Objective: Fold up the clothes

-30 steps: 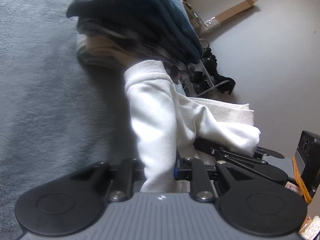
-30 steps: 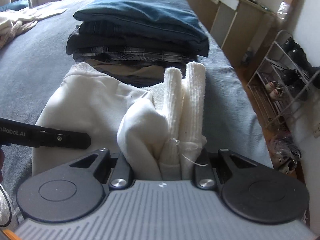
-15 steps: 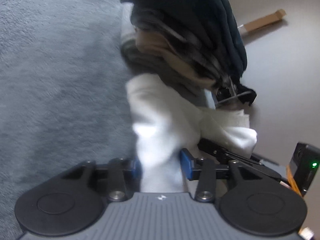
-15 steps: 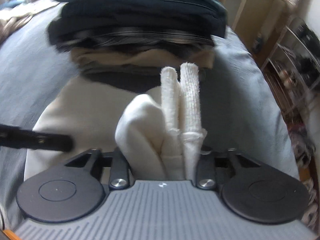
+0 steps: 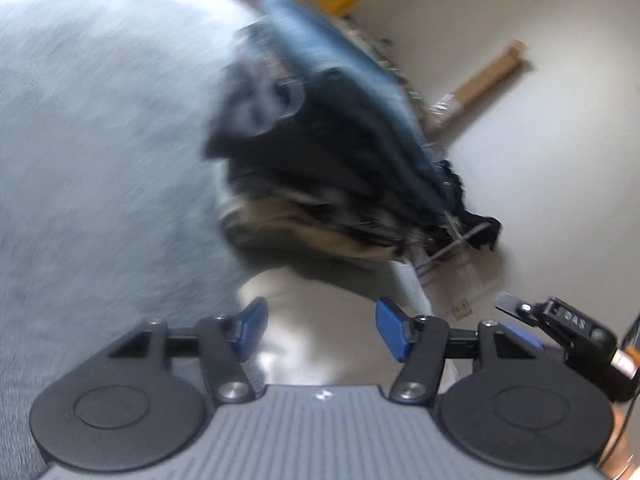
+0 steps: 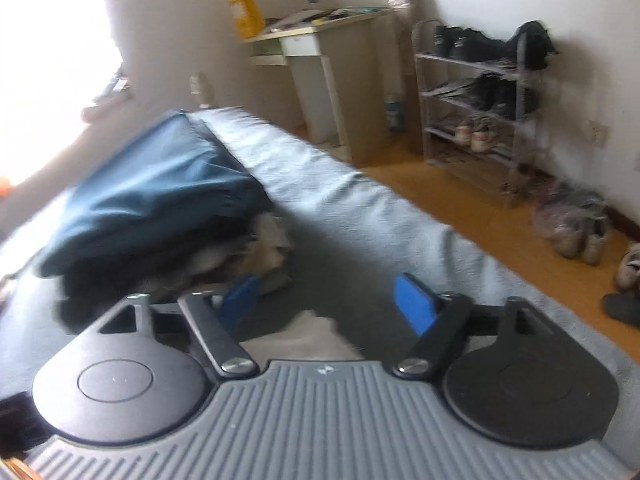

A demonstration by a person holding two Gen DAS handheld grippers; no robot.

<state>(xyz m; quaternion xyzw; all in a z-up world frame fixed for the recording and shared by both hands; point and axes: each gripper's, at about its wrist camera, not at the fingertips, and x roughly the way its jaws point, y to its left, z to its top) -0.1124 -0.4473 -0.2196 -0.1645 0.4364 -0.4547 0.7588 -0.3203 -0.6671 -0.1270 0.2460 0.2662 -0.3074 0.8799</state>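
Note:
A stack of folded dark clothes [image 5: 332, 152] with blue jeans on top lies on the grey-blue bed [image 5: 92, 152]. In the right wrist view the same stack [image 6: 160, 216] sits to the left. The white sweatshirt [image 5: 312, 320] rests on the bed just below my left gripper [image 5: 320, 332], which is open with its blue pads apart and nothing between them. My right gripper [image 6: 328, 300] is open too, and a corner of the white sweatshirt [image 6: 308, 336] shows under it. The other gripper [image 5: 568, 332] pokes in at the right of the left wrist view.
A shoe rack [image 6: 484, 112] with shoes stands against the right wall, with loose shoes [image 6: 576, 228] on the wooden floor. A desk [image 6: 320, 64] stands beyond the bed's end. A cardboard tube [image 5: 480, 84] leans by the wall.
Both grippers have let go of the white sweatshirt and opened. It now lies on the bed in front of the stack. Both views swing and are blurred.

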